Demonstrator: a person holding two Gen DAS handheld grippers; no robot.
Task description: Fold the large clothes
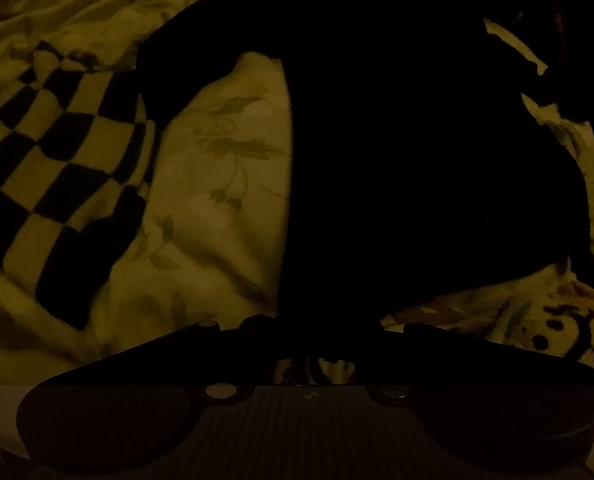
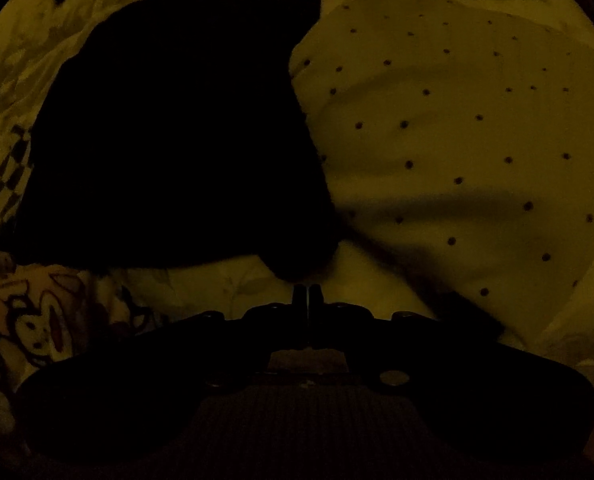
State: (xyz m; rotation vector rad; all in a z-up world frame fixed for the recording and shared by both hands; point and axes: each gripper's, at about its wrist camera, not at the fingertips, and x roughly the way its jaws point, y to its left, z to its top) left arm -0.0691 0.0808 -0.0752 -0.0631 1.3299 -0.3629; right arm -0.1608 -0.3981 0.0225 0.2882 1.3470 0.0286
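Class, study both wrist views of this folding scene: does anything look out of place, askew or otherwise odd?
Yes. The black garment lies rumpled and crooked, one part trailing toward the checkered cloth. It also overlaps the polka-dot fabric, and the floral bedding beneath is creased. The lighting is very dim, hiding the garment's folds.

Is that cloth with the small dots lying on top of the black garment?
No: in the right wrist view the black garment overlaps the near edge of the dotted cloth, which lies beside it.

Both wrist views were aimed steeply down, close over the bed (image 1: pixel 225 184), and the black garment (image 1: pixel 417 160) and the checkered cloth (image 1: pixel 57 168) were shared between them.
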